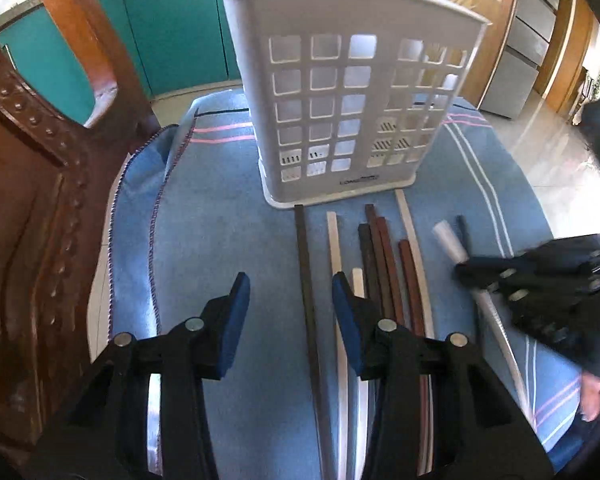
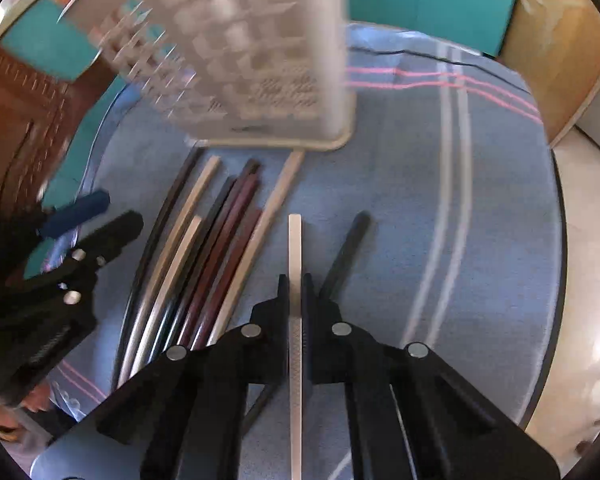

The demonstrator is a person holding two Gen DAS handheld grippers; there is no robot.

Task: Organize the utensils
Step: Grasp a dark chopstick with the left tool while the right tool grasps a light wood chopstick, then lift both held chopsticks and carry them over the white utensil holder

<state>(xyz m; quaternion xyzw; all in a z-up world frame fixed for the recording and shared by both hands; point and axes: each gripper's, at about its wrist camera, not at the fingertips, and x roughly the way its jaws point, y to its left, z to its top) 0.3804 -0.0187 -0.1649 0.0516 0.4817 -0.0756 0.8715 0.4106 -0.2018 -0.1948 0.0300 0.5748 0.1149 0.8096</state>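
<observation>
Right claw [image 2: 295, 280] is clamped on one pale chopstick [image 2: 294, 240], with one black chopstick [image 2: 348, 248] just beside it. Seven more chopsticks [image 2: 219, 248] lie on the blue-clothed worktop [image 2: 480, 200] before the white utensil basket [image 1: 352, 92]. Left claw [image 1: 289, 292] hangs wide, holding nothing.

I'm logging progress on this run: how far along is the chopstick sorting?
Nothing looks done: no chopsticks show through the white holder. In hand: the right gripper is shut on a pale chopstick. The left gripper is open. Left: the chopsticks on the cloth, plus one black chopstick.
</observation>
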